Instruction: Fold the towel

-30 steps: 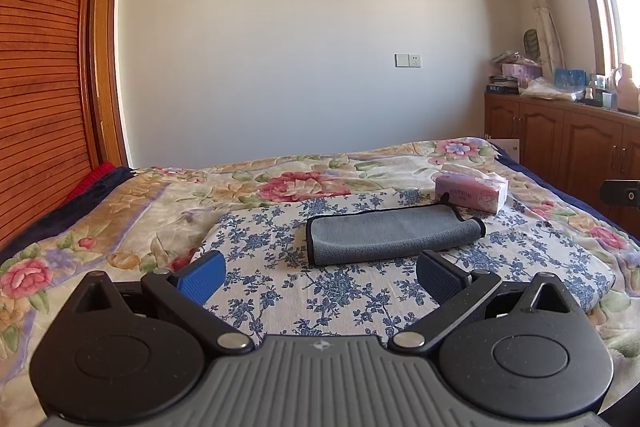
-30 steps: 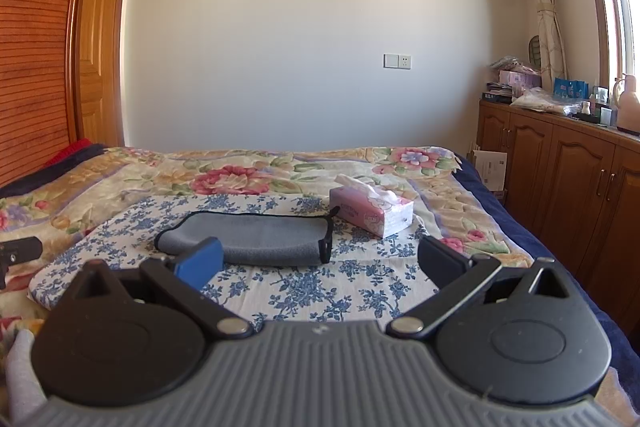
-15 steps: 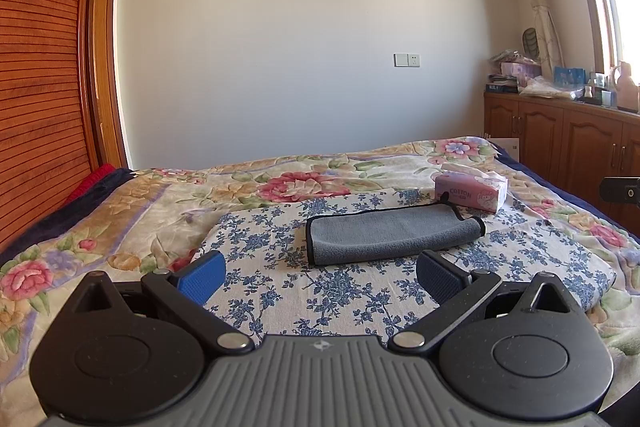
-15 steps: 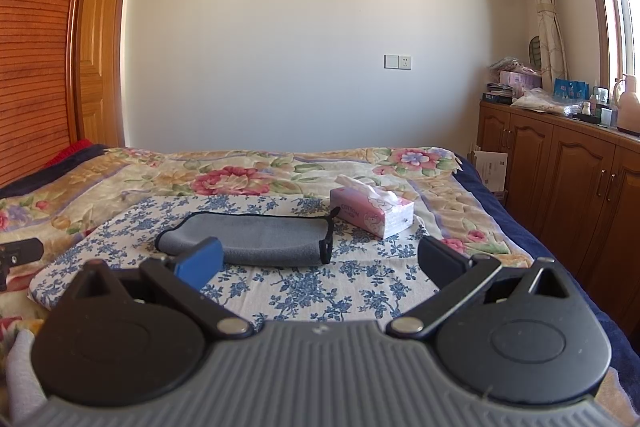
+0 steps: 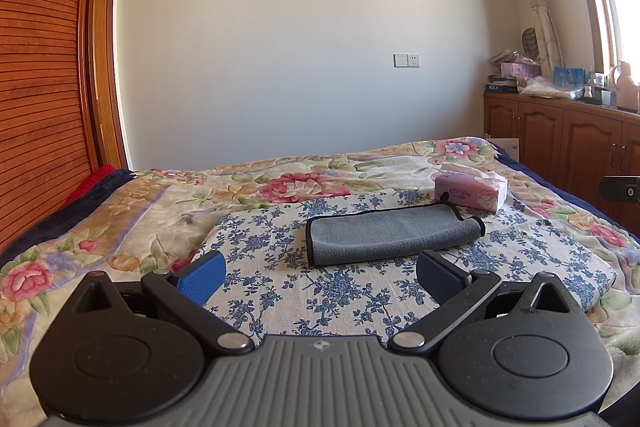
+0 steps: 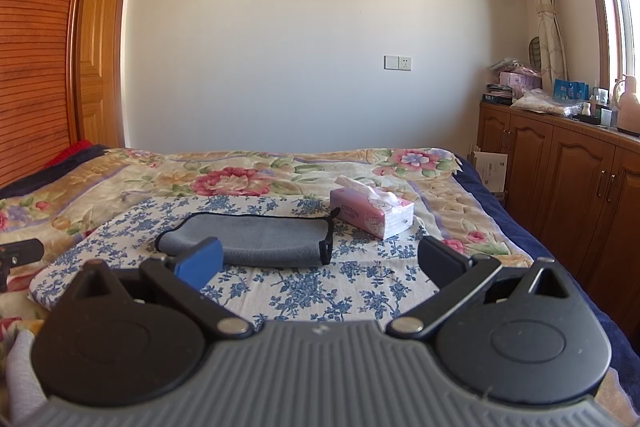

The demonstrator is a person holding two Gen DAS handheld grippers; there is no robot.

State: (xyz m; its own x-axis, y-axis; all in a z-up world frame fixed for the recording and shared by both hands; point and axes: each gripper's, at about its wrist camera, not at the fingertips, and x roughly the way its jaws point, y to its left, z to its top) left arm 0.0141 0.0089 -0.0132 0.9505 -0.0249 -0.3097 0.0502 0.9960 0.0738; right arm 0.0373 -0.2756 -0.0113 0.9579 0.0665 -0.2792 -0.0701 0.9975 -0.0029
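Note:
A grey towel with black edging (image 5: pixel 390 234) lies folded into a long strip on a blue-flowered white cloth (image 5: pixel 352 291) on the bed. It also shows in the right wrist view (image 6: pixel 260 239). My left gripper (image 5: pixel 318 277) is open and empty, held back from the towel's near edge. My right gripper (image 6: pixel 318 265) is open and empty, also short of the towel; its left fingertip (image 6: pixel 200 263) overlaps the towel's near edge in the view.
A pink tissue box (image 5: pixel 470 191) stands just beyond the towel's right end, also in the right wrist view (image 6: pixel 370 213). Wooden cabinets (image 6: pixel 560 163) run along the right of the bed. A wooden wardrobe (image 5: pixel 40 87) is at the left.

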